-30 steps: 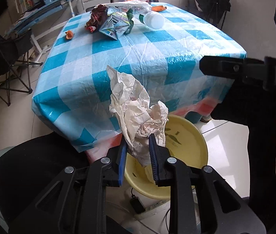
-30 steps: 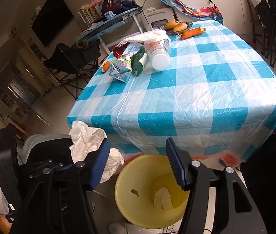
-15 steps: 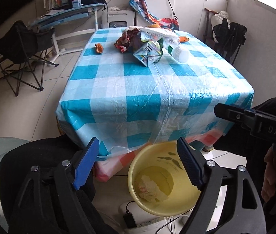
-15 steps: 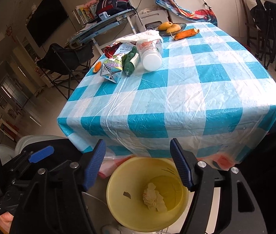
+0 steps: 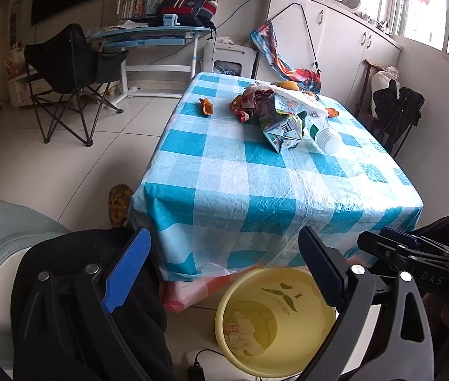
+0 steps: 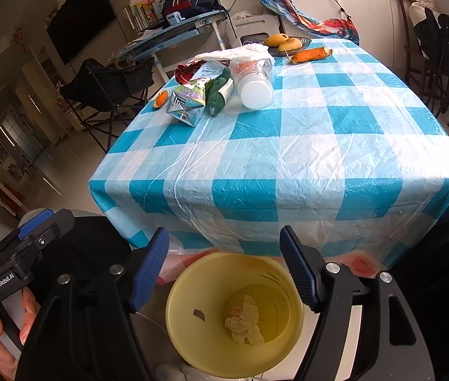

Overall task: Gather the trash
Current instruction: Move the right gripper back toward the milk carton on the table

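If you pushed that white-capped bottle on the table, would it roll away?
Probably. The bottle lies on its side on the smooth plastic tablecloth, so a nudge could roll it. It seems empty, so likely light. The carton beside it might block one direction.

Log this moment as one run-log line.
left gripper: opening, empty | right gripper: opening, empty | crumpled paper: in yellow bin | carton, bottle, peel: on table
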